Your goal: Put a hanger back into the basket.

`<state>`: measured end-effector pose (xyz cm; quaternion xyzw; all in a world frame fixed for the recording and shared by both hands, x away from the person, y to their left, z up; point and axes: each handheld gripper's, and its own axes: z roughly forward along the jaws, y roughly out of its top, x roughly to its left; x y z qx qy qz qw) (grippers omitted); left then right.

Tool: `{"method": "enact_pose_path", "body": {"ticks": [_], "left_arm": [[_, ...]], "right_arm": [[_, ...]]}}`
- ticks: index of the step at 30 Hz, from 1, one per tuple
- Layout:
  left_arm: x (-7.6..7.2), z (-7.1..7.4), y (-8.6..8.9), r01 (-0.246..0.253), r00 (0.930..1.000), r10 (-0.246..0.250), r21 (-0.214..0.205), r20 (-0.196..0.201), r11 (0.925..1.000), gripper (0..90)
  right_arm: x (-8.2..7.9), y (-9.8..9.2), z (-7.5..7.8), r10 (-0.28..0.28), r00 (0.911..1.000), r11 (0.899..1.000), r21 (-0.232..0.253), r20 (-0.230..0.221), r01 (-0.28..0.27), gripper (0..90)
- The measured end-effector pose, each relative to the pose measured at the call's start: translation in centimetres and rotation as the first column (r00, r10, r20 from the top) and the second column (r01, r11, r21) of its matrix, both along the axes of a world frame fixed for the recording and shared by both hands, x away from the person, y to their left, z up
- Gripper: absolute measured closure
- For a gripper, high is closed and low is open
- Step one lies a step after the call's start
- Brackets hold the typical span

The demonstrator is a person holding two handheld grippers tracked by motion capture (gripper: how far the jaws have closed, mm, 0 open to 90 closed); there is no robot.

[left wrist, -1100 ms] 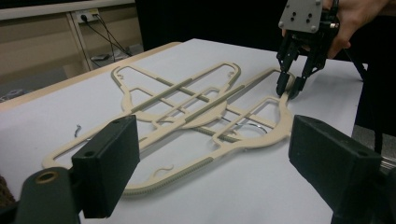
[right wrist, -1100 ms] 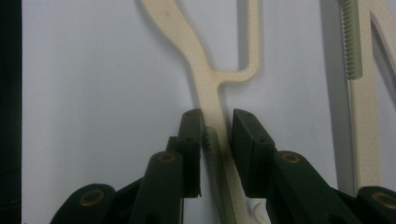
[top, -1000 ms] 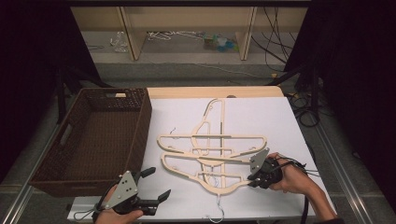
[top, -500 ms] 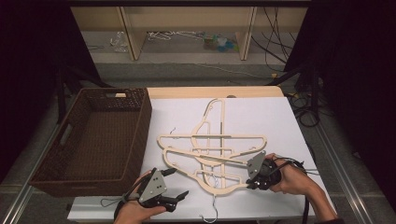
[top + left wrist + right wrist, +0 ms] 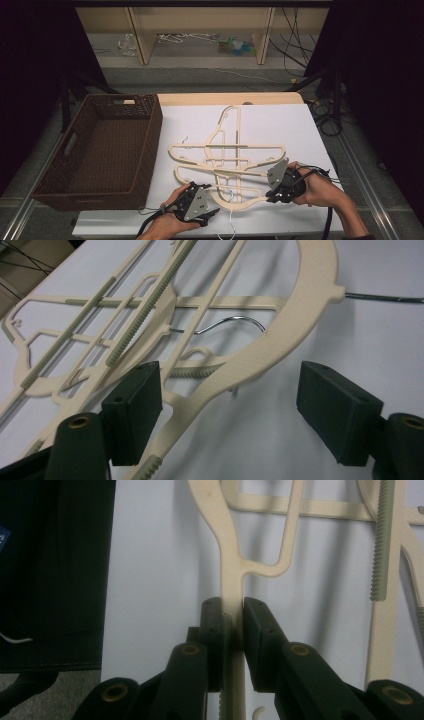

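Note:
Several cream plastic hangers [image 5: 227, 155] lie piled and interlocked on a white sheet [image 5: 280, 125]. My left gripper [image 5: 212, 202] is at the pile's near edge. In the left gripper view it [image 5: 230, 385] is open, its jaws have just been closing, and a curved hanger bar [image 5: 295, 320] runs between the pads without being pressed. A thin metal hook [image 5: 235, 320] lies under that bar. At the pile's right end my right gripper [image 5: 271, 191] is shut on a straight hanger arm [image 5: 227, 555], with both pads tight against it [image 5: 232, 610].
A dark brown wicker basket [image 5: 150, 135] stands left of the sheet, its right wall close to the hangers. The wooden table edge [image 5: 225, 98] runs behind the sheet. Cables hang at the far right, and shelving stands beyond the table.
My left gripper has travelled right from in front of the basket to the near edge of the hanger pile, and its jaws have narrowed. The right gripper keeps its grip and has risen slightly.

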<state>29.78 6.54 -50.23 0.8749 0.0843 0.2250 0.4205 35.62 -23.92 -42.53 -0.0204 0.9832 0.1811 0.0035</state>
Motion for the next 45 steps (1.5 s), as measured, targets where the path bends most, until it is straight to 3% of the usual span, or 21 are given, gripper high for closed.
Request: {"method": "enact_pose_path", "body": {"ticks": [3,6,8,13,16,17,20,22,23,25,28,29,31,34,36,38,39,41,43,44,45], "left_arm": [[0.1,0.0,-0.4,-0.003,0.9996,0.002,0.022,0.027,0.9998,29.7],[0.1,-0.1,-0.8,-0.001,0.9997,0.001,-0.01,0.025,0.9999,32.5],[0.0,0.0,-1.1,0.015,0.9983,-0.015,0.004,0.057,0.9999,33.4],[-0.4,0.9,-1.3,0.092,0.9852,-0.095,0.028,0.142,0.9953,48.7],[-0.4,1.7,-1.4,0.149,0.9717,-0.151,0.027,0.181,0.9885,58.4],[-0.4,2.0,-1.4,0.164,0.9634,-0.167,0.033,0.21,0.986,61.8],[-0.3,2.6,-1.6,0.222,0.9465,-0.232,0.066,0.225,0.9727,71.3],[-0.4,3.0,-1.8,0.265,0.9173,-0.299,0.157,0.263,0.9514,75.2],[-0.4,3.0,-1.8,0.265,0.9173,-0.299,0.157,0.263,0.9514,76.1],[-0.4,3.3,-1.9,0.284,0.9079,-0.321,0.168,0.27,0.9441,77.1],[-0.4,3.8,-1.9,0.297,0.9006,-0.338,0.18,0.273,0.9377,80.2],[-0.5,3.9,-1.9,0.309,0.8934,-0.353,0.192,0.278,0.9317,80.2],[-0.5,4.5,-1.9,0.311,0.8788,-0.359,0.195,0.314,0.9303,83.0],[-0.4,5.6,-1.8,0.311,0.868,-0.364,0.202,0.338,0.9287,85.8],[-0.2,6.1,-1.7,0.315,0.8668,-0.366,0.197,0.339,0.9285,85.9],[-0.1,6.6,-1.6,0.313,0.8656,-0.366,0.202,0.342,0.9281,85.9],[0.0,6.9,-1.5,0.304,0.8671,-0.358,0.202,0.346,0.931,85.9],[0.1,7.7,-1.2,0.287,0.8764,-0.339,0.194,0.342,0.9379,85.9],[0.2,8.6,-0.9,0.264,0.8918,-0.309,0.174,0.33,0.9487,85.9],[0.3,9.2,-0.7,0.247,0.9048,-0.287,0.161,0.315,0.9557,85.9],[0.4,9.5,-0.5,0.235,0.9164,-0.267,0.14,0.298,0.962,85.9]], "right_arm": [[-0.1,0.1,0.1,0.003,1.0,1.0,-0.002,-0.007,-0.003,80.1],[-0.1,0.1,0.1,0.006,0.9999,1.0,0.0,-0.009,-0.006,80.1],[-0.1,0.1,0.2,0.007,0.9999,1.0,0.002,-0.009,-0.007,80.1],[-0.1,-0.2,0.2,0.001,0.9999,1.0,0.003,-0.011,-0.001,80.0],[-0.1,-0.2,0.1,0.008,0.9995,1.0,0.013,-0.029,-0.008,80.0],[0.0,-0.3,0.0,0.008,0.9994,1.0,0.015,-0.034,-0.008,80.1],[0.0,-0.5,0.0,0.007,0.9984,1.0,0.03,-0.057,-0.005,80.1],[-0.1,-0.7,0.0,0.001,0.9977,0.999,0.034,-0.068,0.002,80.1],[-0.1,-0.7,0.0,0.001,0.9977,0.999,0.034,-0.068,0.002,80.1],[-0.1,-0.7,0.0,0.0,0.9974,0.999,0.036,-0.072,0.002,80.2],[-0.1,-1.0,0.2,-0.016,0.9975,0.998,0.061,-0.069,0.02,80.0],[-0.1,-1.0,0.2,-0.016,0.9975,0.998,0.061,-0.069,0.02,80.0],[0.0,-1.3,0.4,-0.031,0.9971,0.996,0.083,-0.069,0.036,75.7],[0.0,-1.6,0.8,-0.065,0.9957,0.993,0.099,-0.065,0.071,64.2],[0.1,-2.0,1.3,-0.104,0.9924,0.984,0.135,-0.065,0.112,57.2],[0.0,-2.8,2.3,-0.181,0.9834,0.965,0.19,-0.014,0.18,47.7],[0.0,-2.8,2.3,-0.181,0.9834,0.965,0.19,-0.014,0.18,47.7],[-0.1,-3.3,3.4,-0.24,0.9706,0.94,0.254,0.011,0.23,43.3],[-0.2,-3.6,4.2,-0.267,0.9635,0.917,0.313,0.018,0.248,39.4],[-0.2,-3.7,4.5,-0.283,0.9587,0.906,0.333,0.023,0.26,37.6],[-0.2,-3.9,4.8,-0.314,0.9491,0.888,0.361,0.023,0.285,35.0]]}}
